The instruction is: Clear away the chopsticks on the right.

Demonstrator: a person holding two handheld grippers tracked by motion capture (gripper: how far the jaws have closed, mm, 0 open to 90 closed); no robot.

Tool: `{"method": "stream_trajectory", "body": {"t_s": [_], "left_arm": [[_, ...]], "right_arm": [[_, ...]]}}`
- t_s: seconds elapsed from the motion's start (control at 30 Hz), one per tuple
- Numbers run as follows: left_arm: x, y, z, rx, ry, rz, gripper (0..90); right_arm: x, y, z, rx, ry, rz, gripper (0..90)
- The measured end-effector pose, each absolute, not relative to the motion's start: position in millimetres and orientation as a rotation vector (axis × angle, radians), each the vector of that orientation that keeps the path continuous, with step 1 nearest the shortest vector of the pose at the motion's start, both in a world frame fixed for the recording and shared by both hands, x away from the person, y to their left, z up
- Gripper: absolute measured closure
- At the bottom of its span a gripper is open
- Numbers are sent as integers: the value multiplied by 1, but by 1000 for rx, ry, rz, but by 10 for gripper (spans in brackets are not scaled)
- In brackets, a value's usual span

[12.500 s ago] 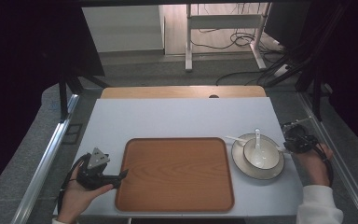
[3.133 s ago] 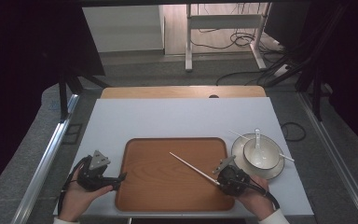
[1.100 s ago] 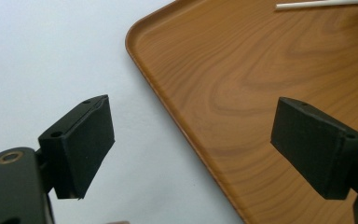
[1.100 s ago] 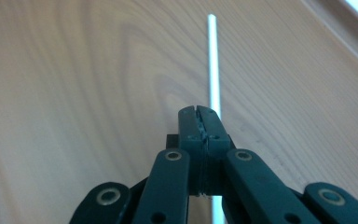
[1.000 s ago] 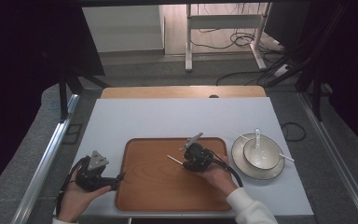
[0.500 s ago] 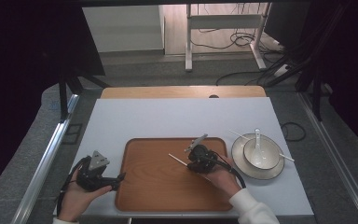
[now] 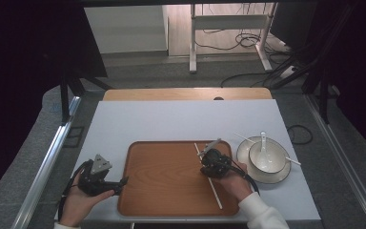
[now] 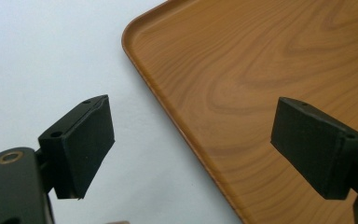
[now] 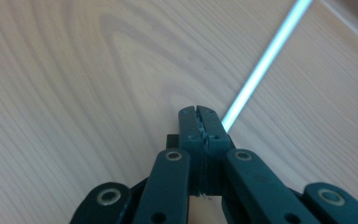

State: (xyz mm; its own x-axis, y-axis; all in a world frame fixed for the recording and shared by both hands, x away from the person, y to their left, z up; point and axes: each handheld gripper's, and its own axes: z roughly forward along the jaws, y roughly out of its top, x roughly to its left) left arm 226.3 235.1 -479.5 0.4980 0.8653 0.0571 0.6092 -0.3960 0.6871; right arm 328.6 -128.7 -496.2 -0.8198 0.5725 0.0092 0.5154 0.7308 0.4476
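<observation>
A wooden tray (image 7: 162,176) lies in the middle of the white table. My right gripper (image 7: 213,161) is over the tray's right part, shut on a thin white chopstick (image 7: 215,191) that runs from the tray's far edge toward its front right corner. In the right gripper view the jaws (image 9: 199,112) are pressed together, and the chopstick (image 9: 265,56) sticks out past them close over the wood. Whether it touches the tray I cannot tell. My left gripper (image 7: 118,182) rests at the tray's left edge, open. Its pads (image 8: 86,140) straddle the tray rim (image 8: 168,93) with nothing between them.
A white bowl (image 7: 268,160) with a spoon (image 7: 263,142) sits on a white plate (image 7: 244,160) just right of the tray. A second chopstick (image 7: 293,161) lies across that plate. The table's back half is bare white; metal rails flank both sides.
My right gripper came from the plate to the tray carrying the chopstick. In the last half second the chopstick swung from pointing left to running front-to-back. The left gripper stayed still.
</observation>
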Motion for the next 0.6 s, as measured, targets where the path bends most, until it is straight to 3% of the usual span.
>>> {"method": "stream_trajectory", "body": {"t_s": [0.6], "left_arm": [[226,236,-480,2141,1208,553,128]], "right_arm": [[325,-158,-495,964,2770,602,897]]}}
